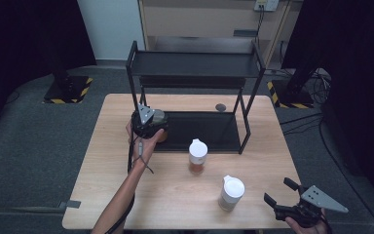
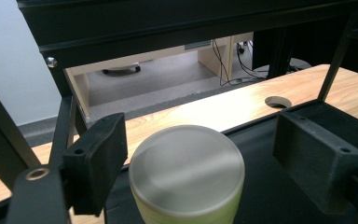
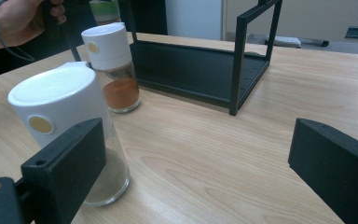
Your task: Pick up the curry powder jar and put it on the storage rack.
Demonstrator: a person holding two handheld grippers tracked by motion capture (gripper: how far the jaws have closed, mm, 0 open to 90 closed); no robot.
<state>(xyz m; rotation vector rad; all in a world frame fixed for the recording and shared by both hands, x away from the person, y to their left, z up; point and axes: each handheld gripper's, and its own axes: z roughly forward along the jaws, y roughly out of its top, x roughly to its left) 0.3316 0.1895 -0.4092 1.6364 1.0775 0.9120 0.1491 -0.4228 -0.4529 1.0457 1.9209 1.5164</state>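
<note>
A jar with a flat grey lid and pale green body [image 2: 186, 172] stands on the lower tray of the black rack [image 1: 204, 129], at its left end. My left gripper [image 1: 148, 122] is around that jar, jaws open, with a gap on each side of the lid. A white-capped jar of orange powder [image 1: 197, 155] stands on the table just in front of the rack. A second white-capped jar of grey-brown powder [image 1: 231, 192] is nearer the front edge. My right gripper [image 1: 279, 190] rests open at the front right, nothing between its jaws, with the grey-brown jar [image 3: 70, 126] just left of it.
The rack's top shelf [image 1: 195, 63] overhangs the lower tray, and its thin posts stand at the corners. A round cable hole [image 1: 220, 107] is in the wooden table [image 1: 126, 195] behind the rack. A wooden cabinet stands beyond the table.
</note>
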